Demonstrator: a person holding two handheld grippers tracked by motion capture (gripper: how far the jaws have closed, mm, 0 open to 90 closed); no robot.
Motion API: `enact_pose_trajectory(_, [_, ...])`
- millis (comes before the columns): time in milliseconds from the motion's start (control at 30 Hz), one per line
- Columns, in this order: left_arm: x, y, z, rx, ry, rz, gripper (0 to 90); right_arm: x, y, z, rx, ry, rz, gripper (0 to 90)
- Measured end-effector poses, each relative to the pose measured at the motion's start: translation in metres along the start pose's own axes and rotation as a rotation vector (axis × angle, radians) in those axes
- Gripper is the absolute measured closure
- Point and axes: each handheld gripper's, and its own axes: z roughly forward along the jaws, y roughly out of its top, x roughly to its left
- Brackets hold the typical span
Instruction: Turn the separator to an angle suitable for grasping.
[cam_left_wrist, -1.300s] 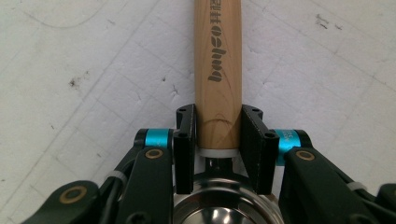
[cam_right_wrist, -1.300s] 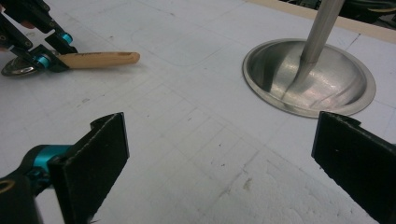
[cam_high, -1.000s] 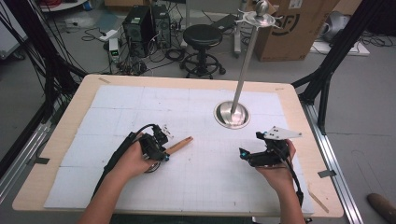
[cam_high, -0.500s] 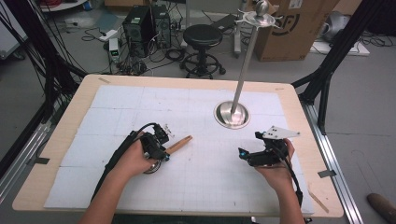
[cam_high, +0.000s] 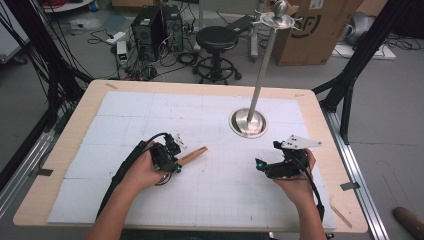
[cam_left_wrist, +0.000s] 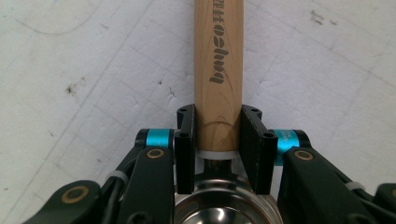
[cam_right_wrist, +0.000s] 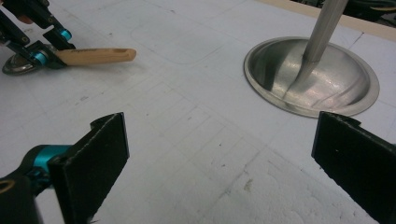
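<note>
Though closed snugly on the wooden-handled utensil (cam_left_wrist: 218, 56), has not raised it off the counter (cam_high: 60, 150) yet. Judging by that: grasp done, lift and carry left to do, probably toward the metal stand (cam_high: 247, 122) with hooks at its top.

Left gripper (cam_high: 176, 162): fingers (cam_left_wrist: 254, 135) narrow, pressing both sides of the handle just above the white collar where wood meets metal. Right gripper (cam_high: 262, 165): fingers (cam_right_wrist: 100, 149) spread wide, holding nothing, hovering over bare counter at about 5 o'clock from the stand's base.

As for the utensil (cam_high: 195, 155): lies flat at about 8 o'clock from the stand's base, near it but apart, free end pointing toward 2 o'clock. Shows a pale, smooth, round wooden handle with dark lettering printed along it and a rounded tip. Ends in a shiny metal bowl tucked behind the left fingers; cannot tell its full shape.
</note>
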Motion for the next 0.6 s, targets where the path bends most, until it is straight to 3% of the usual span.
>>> enact_pose_trajectory(67, [0.0,-0.001,-0.004,-0.019,0.001,0.001,69.0,0.0,0.0,-0.001,0.001,-0.004,0.0,2.7])
enact_pose_trajectory(167, [-0.001,-0.003,-0.013,-0.091,-0.011,0.003,69.0,0.0,0.0,-0.001,0.003,-0.002,0.0,2.7])
enact_pose_trajectory(367, [-0.011,-0.009,-0.036,-0.29,-0.048,0.058,69.0,0.001,0.0,-0.004,-0.01,-0.001,-0.007,2.7])
enact_pose_trajectory(433, [-0.013,-0.013,-0.042,-0.37,-0.065,0.059,69.0,0.002,0.001,-0.005,-0.018,0.003,-0.013,2.7])
enact_pose_trajectory(600, [-0.009,-0.017,-0.057,-0.487,-0.122,0.037,69.0,0.002,0.002,-0.009,-0.044,0.011,-0.007,2.7])
